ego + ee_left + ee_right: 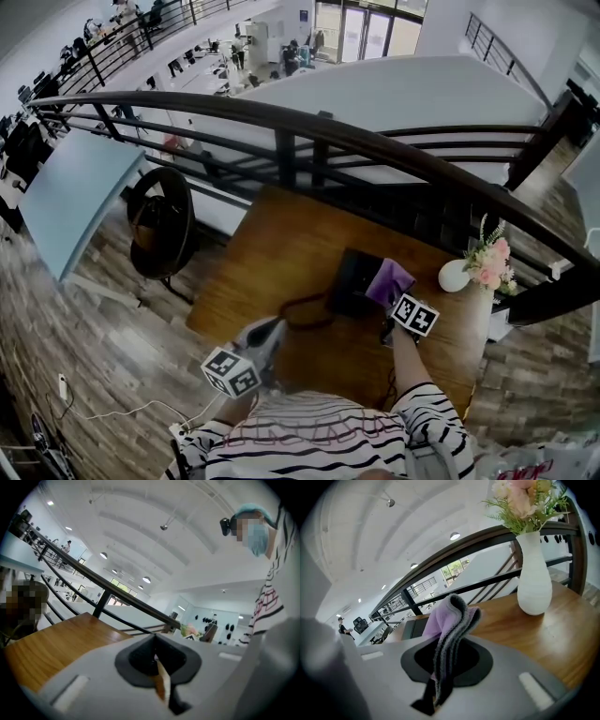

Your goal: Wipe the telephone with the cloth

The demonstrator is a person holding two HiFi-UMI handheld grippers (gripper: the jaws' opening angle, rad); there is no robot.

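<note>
Cloth [451, 620], purple with a grey edge, is pinched in your right tongs [438, 681]. The right gripper view shows it folded, standing up out of the clenched jaws and drooping over at the top. From the head view it lies over the right-hand part of the telephone [349, 281], a dark flat unit toward the far side of the wooden tabletop [281, 239]. Whether the cloth presses on the casing or only hangs above it cannot be told. A dark cord [283, 312] loops off the telephone's near left side, toward you.

Your left tongs [161, 686] are clenched on nothing: the left gripper view shows the jaws together, with only a thin pale seam between them. In the head view that gripper sits over the near part of the tabletop, just left of the cord loop and well apart from the telephone. Its marker cube [231, 371] faces up at the head camera.

White vase [454, 275] with pink flowers stands upright by the tabletop's right edge, near your right gripper but apart from the cloth. In the right gripper view it stands on bare wood, beyond and to the right of the cloth.

Dark railing [309, 131] curves past the tabletop's far side. A round black chair [161, 220] stands on the plank floor to the left, beside a pale blue desk [75, 192]. Your striped sleeves fill the bottom of the head view.
</note>
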